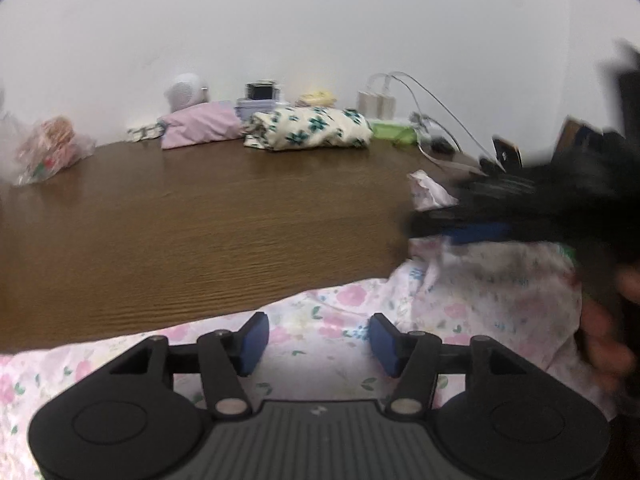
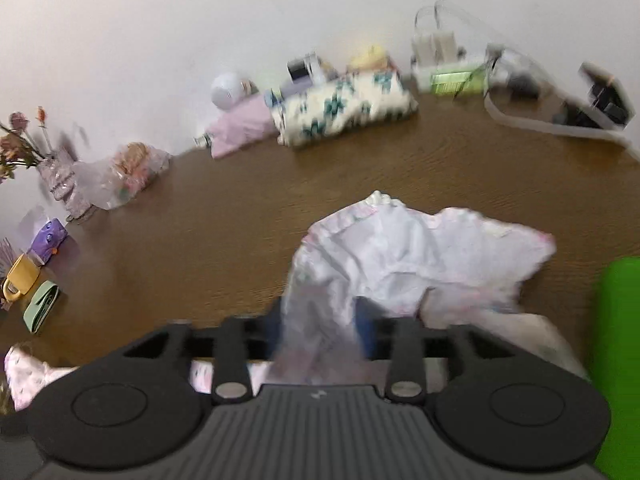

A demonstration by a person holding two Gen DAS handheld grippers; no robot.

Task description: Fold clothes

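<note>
A brown wood-grain surface (image 1: 192, 216) runs up to a plain white wall. Along the far edge lie a folded pink cloth (image 1: 200, 124) and, just right of it, a folded cream cloth with teal flowers (image 1: 308, 128); chargers and cables (image 1: 380, 100) sit farther right. At the far left a clear plastic bag (image 1: 48, 148) rests on the surface.

The task item, a white garment with pink flowers (image 1: 328, 320), lies spread along the near edge and bunches higher toward the right.

The left tool (image 1: 318, 338) hangs over the garment with its blue pads apart; nothing is between them.

In the right wrist view, the right tool (image 2: 320, 328) has a fold of the garment (image 2: 400, 252) rising between its fingers. The picture is blurred, and whether the pads press the cloth cannot be told. In the left wrist view this tool appears as a dark smear at the right, with part of a hand (image 1: 608, 320) below it.
</note>
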